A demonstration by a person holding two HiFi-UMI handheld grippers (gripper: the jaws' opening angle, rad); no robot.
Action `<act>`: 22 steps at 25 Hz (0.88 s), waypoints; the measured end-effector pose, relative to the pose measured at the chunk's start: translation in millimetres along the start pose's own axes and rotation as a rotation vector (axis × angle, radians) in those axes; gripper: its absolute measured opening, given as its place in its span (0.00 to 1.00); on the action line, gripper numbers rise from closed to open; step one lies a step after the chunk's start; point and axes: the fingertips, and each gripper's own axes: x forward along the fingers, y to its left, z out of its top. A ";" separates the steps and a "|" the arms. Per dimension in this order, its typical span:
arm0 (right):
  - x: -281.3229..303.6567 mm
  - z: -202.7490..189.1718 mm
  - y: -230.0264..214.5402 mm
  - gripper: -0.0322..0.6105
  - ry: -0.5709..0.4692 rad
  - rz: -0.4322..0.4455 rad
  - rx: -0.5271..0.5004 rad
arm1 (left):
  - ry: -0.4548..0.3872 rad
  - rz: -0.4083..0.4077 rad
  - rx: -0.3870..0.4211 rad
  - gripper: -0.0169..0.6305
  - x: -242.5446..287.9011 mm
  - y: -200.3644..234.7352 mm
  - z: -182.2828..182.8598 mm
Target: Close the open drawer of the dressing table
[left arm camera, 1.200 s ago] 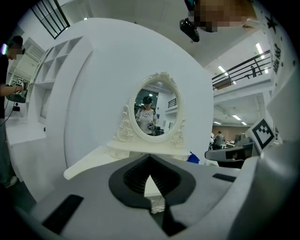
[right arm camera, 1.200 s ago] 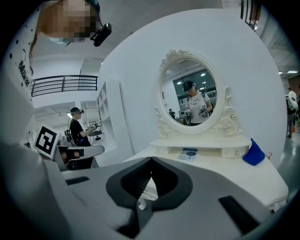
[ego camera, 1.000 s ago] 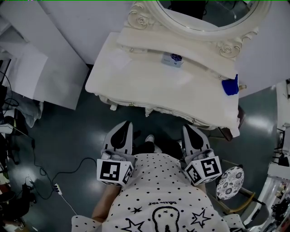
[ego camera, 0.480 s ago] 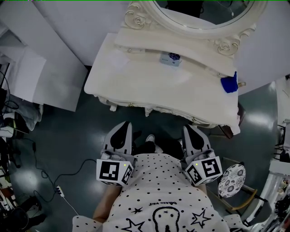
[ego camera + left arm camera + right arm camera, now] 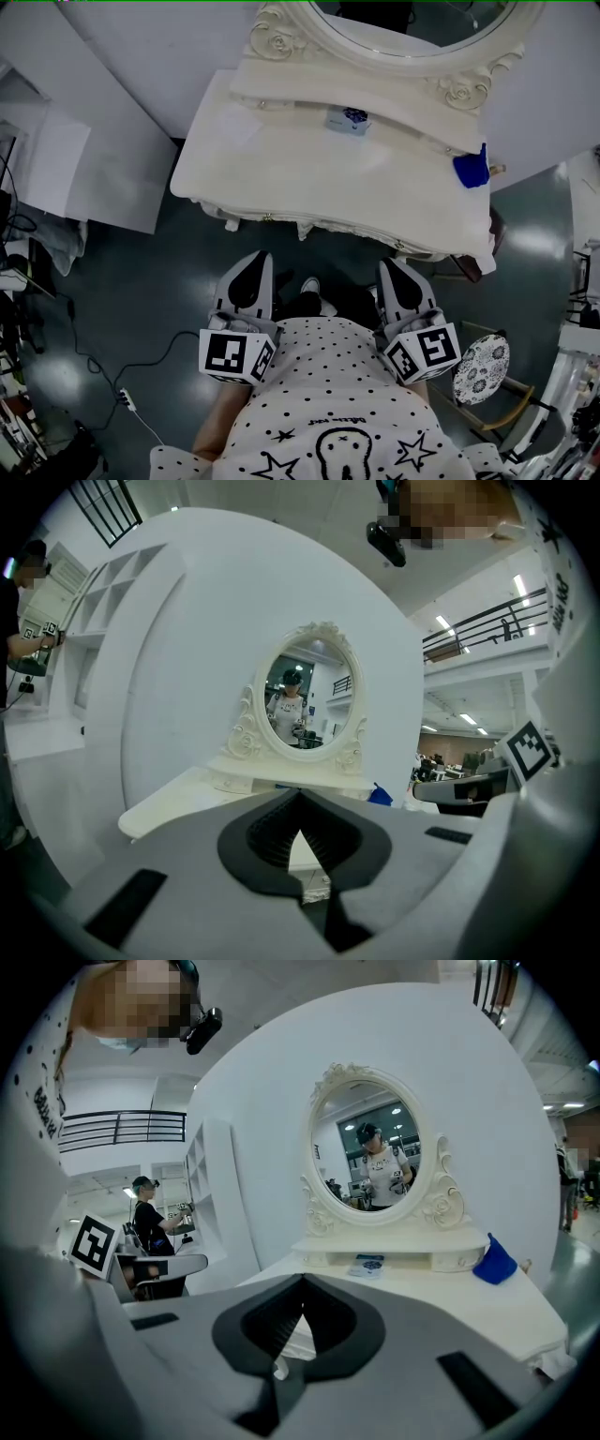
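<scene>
Cream dressing table (image 5: 281, 169) at 12 o'clock, smooth top, scalloped front; whether its drawer is out cannot be told. Behind it is an oval mirror (image 5: 412, 28) in a carved frame. On the table lie a small printed box (image 5: 347, 120) and, at 2 o'clock, a blue cloth (image 5: 471, 171). A round patterned stool (image 5: 480, 370) stands at 4 o'clock. Left gripper (image 5: 259, 257) and right gripper (image 5: 389, 266) are closed tight, empty, well short of the table

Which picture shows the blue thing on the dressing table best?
The right gripper view: the blue thing is large and unobstructed. The head view shows it smaller, from above; the left gripper view shows only a sliver.
</scene>
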 end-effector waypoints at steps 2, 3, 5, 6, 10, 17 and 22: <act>-0.1 0.0 -0.4 0.06 0.003 0.000 -0.001 | 0.001 -0.004 0.002 0.04 0.8 -1.4 0.2; 0.0 -0.2 -0.3 0.06 0.005 0.000 -0.002 | 0.002 -0.007 0.003 0.04 1.5 -2.2 0.3; 0.0 -0.4 -0.2 0.06 0.007 0.000 -0.001 | 0.005 -0.017 0.000 0.04 3.4 -3.5 0.0; -0.3 -0.5 -0.7 0.06 0.007 -0.002 0.000 | 0.008 -0.023 -0.003 0.04 4.5 -4.0 -0.6; -2.3 -0.9 -4.5 0.06 0.004 -0.013 0.010 | 0.020 -0.038 -0.010 0.04 8.4 -6.4 -3.1; -2.2 -0.7 -7.7 0.06 0.002 -0.018 0.013 | 0.032 -0.053 -0.002 0.04 14.3 -9.8 -4.4; -3.0 -0.9 -9.6 0.06 -0.002 -0.022 0.015 | 0.030 -0.051 -0.002 0.04 14.5 -10.0 -4.3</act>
